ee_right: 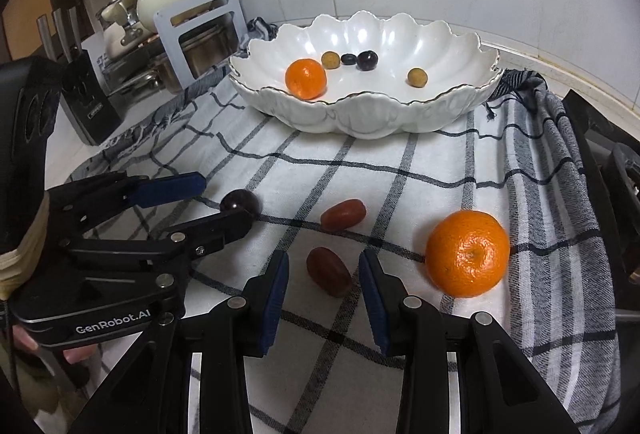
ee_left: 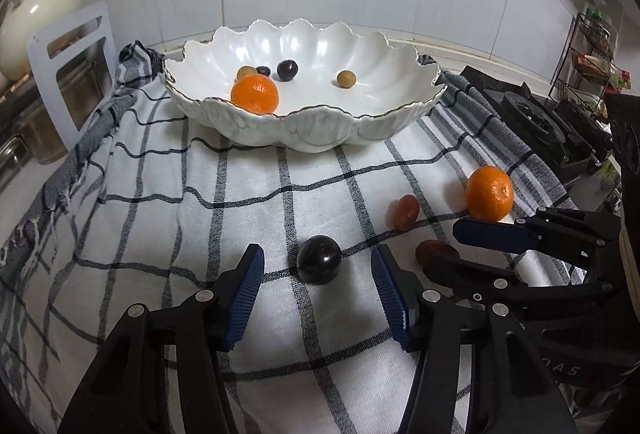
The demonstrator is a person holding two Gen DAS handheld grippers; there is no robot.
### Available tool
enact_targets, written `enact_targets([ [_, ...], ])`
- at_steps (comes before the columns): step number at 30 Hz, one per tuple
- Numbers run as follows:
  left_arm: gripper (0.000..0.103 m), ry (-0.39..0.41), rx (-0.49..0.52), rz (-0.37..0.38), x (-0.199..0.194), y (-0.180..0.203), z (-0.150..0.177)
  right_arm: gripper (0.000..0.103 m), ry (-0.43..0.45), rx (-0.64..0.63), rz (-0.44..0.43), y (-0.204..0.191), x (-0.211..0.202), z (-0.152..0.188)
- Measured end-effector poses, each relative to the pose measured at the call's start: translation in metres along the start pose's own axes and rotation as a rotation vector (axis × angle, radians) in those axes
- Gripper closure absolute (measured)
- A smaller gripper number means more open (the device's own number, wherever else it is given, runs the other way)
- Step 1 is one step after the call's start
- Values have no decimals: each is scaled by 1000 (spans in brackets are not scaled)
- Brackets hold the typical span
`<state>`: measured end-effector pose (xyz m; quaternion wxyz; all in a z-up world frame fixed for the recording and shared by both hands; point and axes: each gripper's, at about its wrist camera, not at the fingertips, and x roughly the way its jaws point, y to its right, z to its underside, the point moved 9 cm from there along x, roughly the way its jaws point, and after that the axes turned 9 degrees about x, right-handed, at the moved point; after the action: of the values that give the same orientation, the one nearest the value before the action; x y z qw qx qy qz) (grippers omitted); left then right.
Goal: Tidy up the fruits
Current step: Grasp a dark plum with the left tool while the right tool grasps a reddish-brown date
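Glossy glazed bowl [ee_left: 280,130]; matt woven checked cloth [ee_left: 160,218]; shiny dark grape [ee_left: 319,259].

White lettering reading "GenRobot.AI" is showing on the black plastic body of the left gripper [ee_right: 224,196], along its near edge in the right wrist view. In the left wrist view, faint grey letters are showing on the black body at the lower right, too dim to read.
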<state>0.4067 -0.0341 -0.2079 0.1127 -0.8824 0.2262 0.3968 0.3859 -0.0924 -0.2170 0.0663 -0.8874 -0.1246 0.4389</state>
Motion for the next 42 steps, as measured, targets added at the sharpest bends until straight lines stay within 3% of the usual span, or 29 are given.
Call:
enact_targets([
  [10, 57, -45, 13, -19, 17, -1, 2, 67, -20, -2, 8, 4, 11, 2],
  [21, 77, -60, 2, -48, 21, -2, 2, 81, -14, -38, 22, 2, 12, 2],
  [42, 77, 0, -31, -105, -30, 7, 3, 81, 52, -17, -3, 0, -26, -1],
])
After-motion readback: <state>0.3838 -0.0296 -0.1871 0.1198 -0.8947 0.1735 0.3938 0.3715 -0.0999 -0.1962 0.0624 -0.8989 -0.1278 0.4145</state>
